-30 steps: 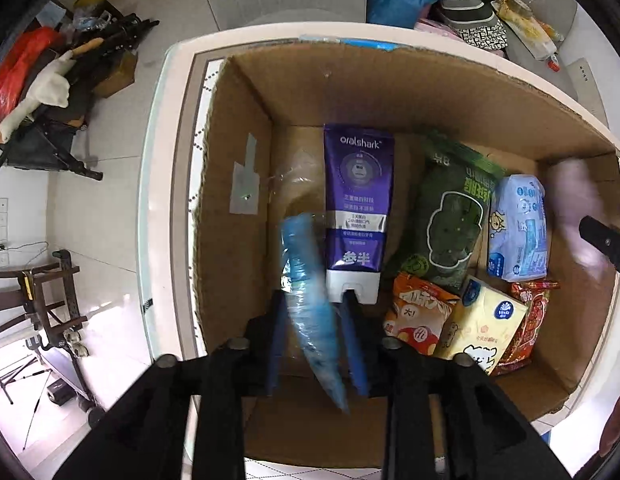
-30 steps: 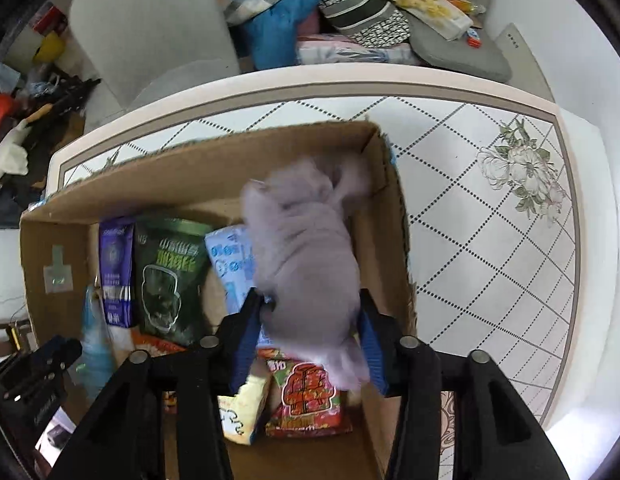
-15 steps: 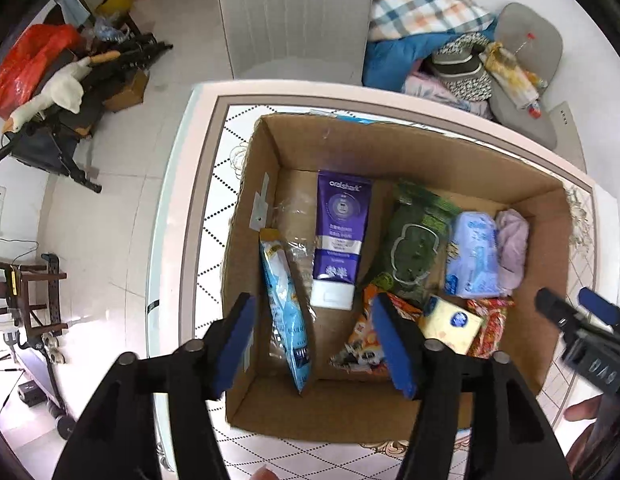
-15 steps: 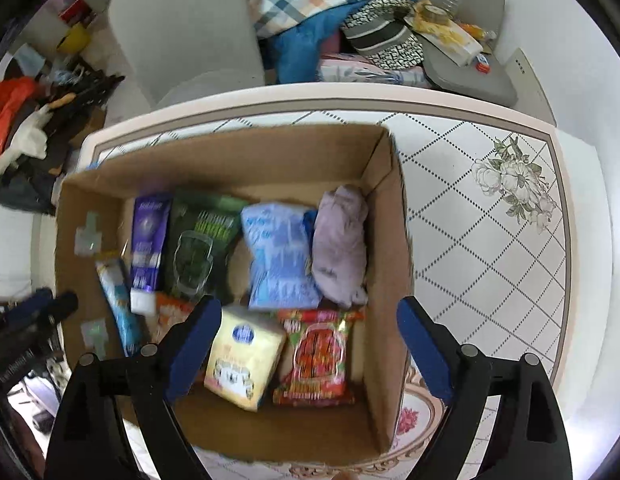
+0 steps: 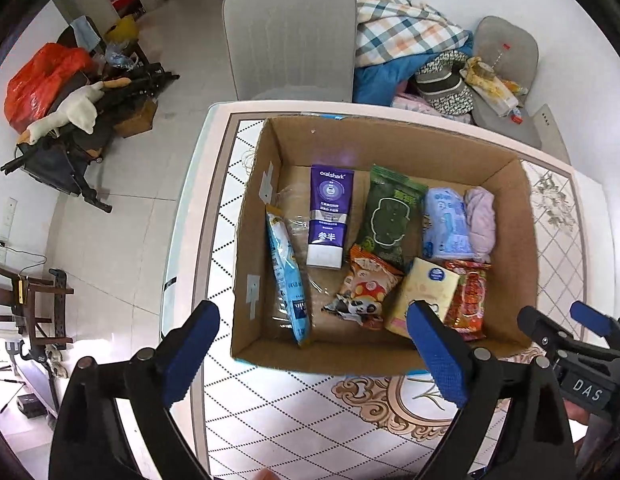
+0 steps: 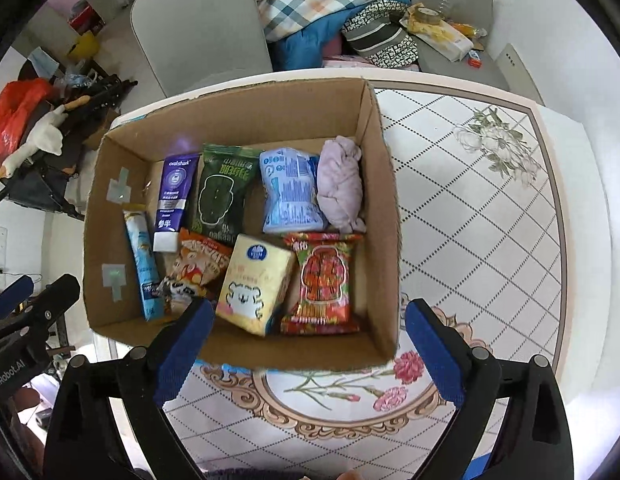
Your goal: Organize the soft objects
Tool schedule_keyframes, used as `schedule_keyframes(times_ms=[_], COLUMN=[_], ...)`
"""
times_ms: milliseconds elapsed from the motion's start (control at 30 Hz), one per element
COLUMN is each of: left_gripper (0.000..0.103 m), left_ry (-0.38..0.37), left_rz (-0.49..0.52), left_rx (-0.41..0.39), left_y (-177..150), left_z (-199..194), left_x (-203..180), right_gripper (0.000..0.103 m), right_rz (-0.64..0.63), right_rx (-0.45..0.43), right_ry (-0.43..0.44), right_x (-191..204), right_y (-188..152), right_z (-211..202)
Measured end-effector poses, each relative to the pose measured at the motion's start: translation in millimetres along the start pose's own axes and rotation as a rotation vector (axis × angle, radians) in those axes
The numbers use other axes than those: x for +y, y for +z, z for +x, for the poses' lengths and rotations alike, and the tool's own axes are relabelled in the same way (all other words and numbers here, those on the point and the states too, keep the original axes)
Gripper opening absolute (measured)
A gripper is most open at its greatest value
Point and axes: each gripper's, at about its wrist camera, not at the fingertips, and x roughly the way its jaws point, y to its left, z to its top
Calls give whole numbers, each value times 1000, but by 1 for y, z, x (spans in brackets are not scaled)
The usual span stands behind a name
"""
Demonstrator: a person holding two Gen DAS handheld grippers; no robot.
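Note:
A cardboard box (image 5: pixel 525 248) (image 6: pixel 383 208) on the patterned table holds several soft packs. A blue tube pack (image 5: pixel 288 276) (image 6: pixel 142 264) lies along its left wall, and a lilac cloth bundle (image 5: pixel 481 220) (image 6: pixel 341 184) lies by its right wall. Between them are a purple tube (image 5: pixel 329 216), a green pouch (image 6: pixel 222 192), a blue-white pack (image 6: pixel 290 192), a yellow tissue pack (image 6: pixel 254 284) and red snack bags (image 6: pixel 321 284). My left gripper (image 5: pixel 313 340) hangs above the box's near edge, its jaws opening wide and empty. My right gripper (image 6: pixel 306 344) does the same over the near right corner.
The table (image 6: pixel 481 216) has a tiled top with flower prints to the right of the box. A grey chair (image 5: pixel 290 32) stands behind the table, with a heap of clothes (image 6: pixel 321 8) beside it. Clutter and a red bag (image 5: pixel 38 76) sit on the floor at the left.
The left gripper let go of the blue tube pack and the right let go of the lilac cloth; both now lie in the box. Both grippers opened and rose away from the box.

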Motion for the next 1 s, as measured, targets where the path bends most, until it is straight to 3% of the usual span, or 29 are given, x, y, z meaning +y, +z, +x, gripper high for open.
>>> schedule_keyframes(times_ms=[233, 367, 600, 1000], left_gripper=[96, 96, 96, 96], left_ry=[-3, 20, -11, 3], left_rz=[24, 51, 72, 29], left_rx=[-78, -149, -232, -303], left_y=[-14, -26, -48, -71], left_z=[-52, -103, -176, -236], left_x=[-8, -16, -23, -18], right_gripper=[99, 99, 99, 99], right_rz=[5, 19, -17, -54], right_rx=[-53, -111, -252, -375], right_ry=[26, 54, 48, 36], right_x=[-5, -13, -16, -11], right_y=[-25, -40, -72, -111], right_z=[-40, -84, -187, -281])
